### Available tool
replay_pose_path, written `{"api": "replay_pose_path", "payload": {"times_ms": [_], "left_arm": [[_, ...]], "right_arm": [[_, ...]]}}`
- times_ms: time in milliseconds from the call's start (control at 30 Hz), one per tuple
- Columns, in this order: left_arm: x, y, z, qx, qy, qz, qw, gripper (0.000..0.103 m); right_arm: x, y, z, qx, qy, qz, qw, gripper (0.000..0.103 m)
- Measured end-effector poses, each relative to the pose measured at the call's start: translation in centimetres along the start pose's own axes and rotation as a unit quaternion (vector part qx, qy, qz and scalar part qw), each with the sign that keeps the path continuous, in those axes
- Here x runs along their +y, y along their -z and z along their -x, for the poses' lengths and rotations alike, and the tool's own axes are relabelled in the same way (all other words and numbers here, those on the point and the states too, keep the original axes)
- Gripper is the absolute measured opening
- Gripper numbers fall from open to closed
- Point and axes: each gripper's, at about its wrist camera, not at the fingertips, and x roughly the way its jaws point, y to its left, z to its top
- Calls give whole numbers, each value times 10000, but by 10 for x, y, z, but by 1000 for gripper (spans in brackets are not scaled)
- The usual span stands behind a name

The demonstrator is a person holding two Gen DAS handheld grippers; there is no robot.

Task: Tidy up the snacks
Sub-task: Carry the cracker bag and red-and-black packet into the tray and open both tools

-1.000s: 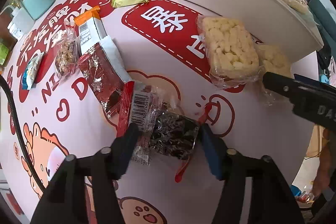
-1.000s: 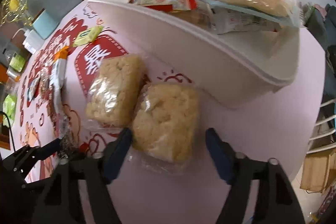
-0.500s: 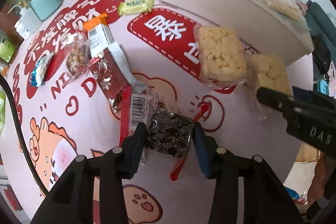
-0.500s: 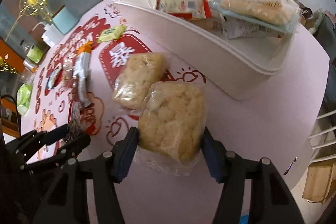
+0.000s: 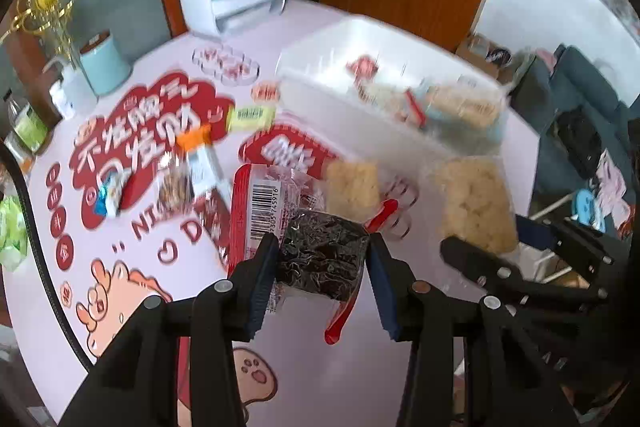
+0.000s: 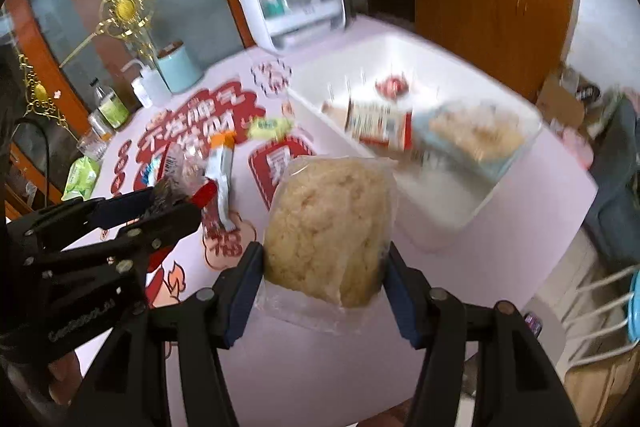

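Left gripper is clamping the dark seaweed packet at lower centre; right gripper is clamping the rice cracker pack at centre frame.

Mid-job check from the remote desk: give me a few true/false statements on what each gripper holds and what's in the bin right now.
1. The left gripper is shut on a dark seaweed pack. True.
2. The right gripper is open and holds nothing. False: it is shut on a puffed rice cake.
3. The white bin holds no snacks. False: several packs lie in it.
4. A yellow-green candy pack lies on the table. True.
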Motion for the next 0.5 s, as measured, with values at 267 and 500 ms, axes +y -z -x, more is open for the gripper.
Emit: {"api": "replay_pose_path", "payload": {"times_ms": [267, 500], "left_arm": [[-12, -37, 27, -434, 74, 244, 9987, 43], [-33, -96, 31, -880, -131, 440, 9951, 43]], "right_arm": [[-15, -35, 31, -502, -107, 317, 9982, 59], [-54, -77, 30, -680, -108, 437, 9967, 59]]}}
